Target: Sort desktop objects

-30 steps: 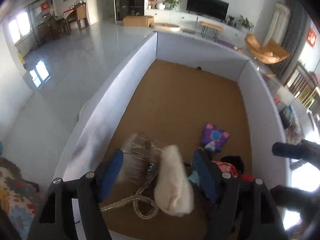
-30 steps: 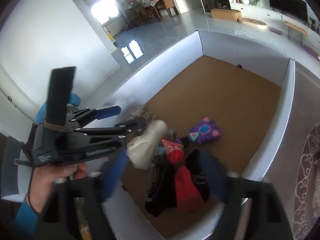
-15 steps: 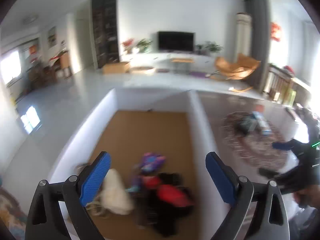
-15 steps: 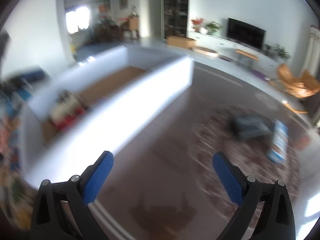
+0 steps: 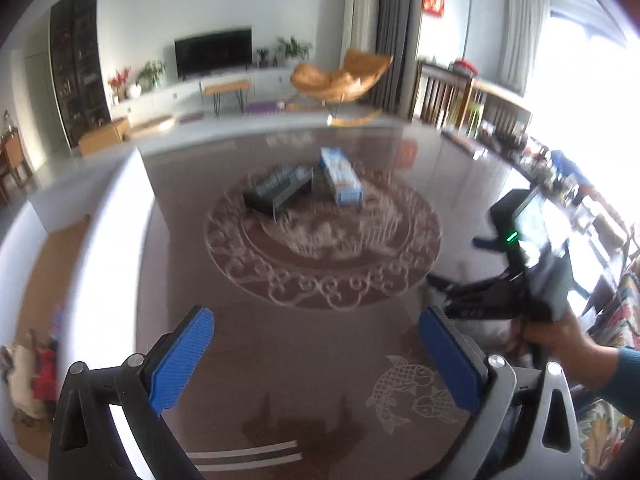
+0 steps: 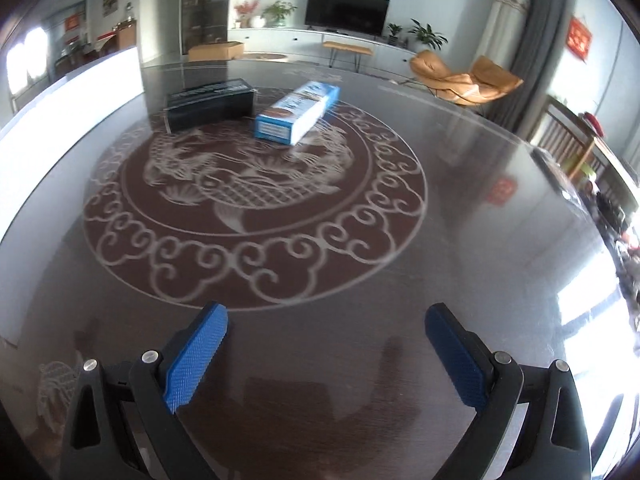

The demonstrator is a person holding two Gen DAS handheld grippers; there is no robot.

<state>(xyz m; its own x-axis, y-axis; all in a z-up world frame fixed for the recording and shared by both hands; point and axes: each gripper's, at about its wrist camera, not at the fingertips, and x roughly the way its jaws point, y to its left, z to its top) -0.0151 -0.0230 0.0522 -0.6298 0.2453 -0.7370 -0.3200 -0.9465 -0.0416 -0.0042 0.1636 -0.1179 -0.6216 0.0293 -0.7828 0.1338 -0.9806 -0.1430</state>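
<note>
Left gripper (image 5: 316, 348) angled down over dark surface (image 5: 304, 344), fingers just opened wide, nothing between. Right gripper (image 6: 326, 346) likewise, fingers wide, empty. Black box (image 6: 210, 104) and blue box (image 6: 298, 112) beside each other, far side. Sorted pile in tray (image 5: 28, 376) at left.

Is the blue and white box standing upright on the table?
No, the blue and white box lies flat on its long side beside the black box.
</note>
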